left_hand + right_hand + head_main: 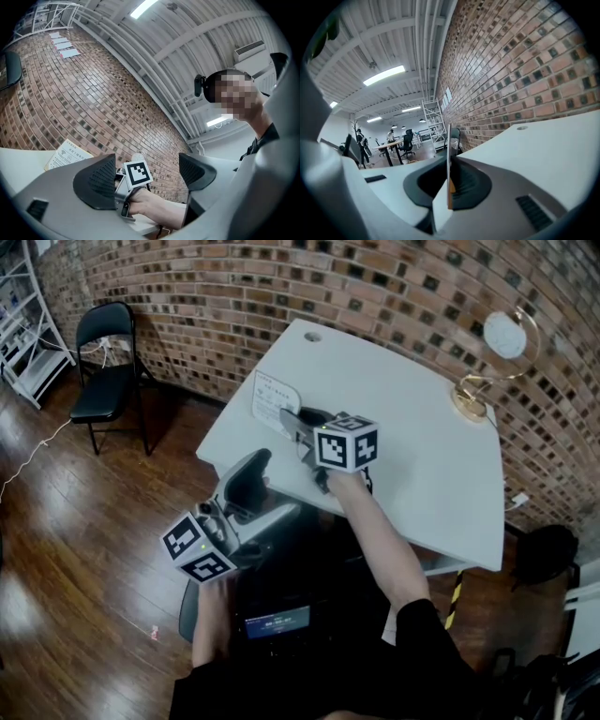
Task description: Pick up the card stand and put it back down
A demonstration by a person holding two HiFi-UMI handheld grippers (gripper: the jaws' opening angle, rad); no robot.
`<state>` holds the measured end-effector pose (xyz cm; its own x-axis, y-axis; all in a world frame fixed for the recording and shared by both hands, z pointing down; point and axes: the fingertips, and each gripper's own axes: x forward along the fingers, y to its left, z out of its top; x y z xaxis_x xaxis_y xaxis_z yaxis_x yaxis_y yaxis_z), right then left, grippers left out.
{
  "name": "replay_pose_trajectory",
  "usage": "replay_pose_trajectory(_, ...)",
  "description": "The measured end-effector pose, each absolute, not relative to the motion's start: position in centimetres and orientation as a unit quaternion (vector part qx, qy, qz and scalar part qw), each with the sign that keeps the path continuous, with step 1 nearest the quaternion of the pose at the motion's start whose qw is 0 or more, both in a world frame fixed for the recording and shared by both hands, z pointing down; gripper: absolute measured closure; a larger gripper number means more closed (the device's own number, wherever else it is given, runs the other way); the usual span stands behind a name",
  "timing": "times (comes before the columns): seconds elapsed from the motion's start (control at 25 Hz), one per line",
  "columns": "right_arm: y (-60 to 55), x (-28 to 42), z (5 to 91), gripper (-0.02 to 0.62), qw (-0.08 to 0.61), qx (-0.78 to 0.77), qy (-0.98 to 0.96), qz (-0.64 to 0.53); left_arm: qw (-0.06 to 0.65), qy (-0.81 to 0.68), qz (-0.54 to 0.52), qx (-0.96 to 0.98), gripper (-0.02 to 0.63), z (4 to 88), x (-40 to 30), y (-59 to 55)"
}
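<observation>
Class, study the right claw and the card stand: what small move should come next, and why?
Probably a short, straight lift. The right claw has its jaws shut on the card stand, whose thin upright sheet shows edge-on between them. In the head view the stand looks low at the near edge of the table, so it seems gripped but not yet raised.

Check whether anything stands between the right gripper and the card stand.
Nothing visible does. The right gripper is shut on the card stand, whose thin panel shows edge-on between its pads. The white table beside the stand shows nothing that would block setting it back down.
</observation>
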<state>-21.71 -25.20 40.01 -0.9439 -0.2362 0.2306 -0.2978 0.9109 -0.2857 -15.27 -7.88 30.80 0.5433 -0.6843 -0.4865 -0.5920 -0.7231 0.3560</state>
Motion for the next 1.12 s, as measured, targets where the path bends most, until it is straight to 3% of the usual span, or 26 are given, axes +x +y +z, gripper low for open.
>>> replay_pose_trajectory(0.44, -24.8, -18.7, 36.8, 0.566, 0.011, 0.098, -0.966, 0.238, 0.084, -0.359, -0.308, 0.877, 0.192, 30.2, -14.9, -8.6)
replay_pose_trajectory(1.12, -27.2, -6.1, 24.9, 0.566, -0.107, 0.117, -0.971, 0.178, 0.08, -0.304, -0.26, 0.913, 0.192, 26.2, -8.1, -12.6)
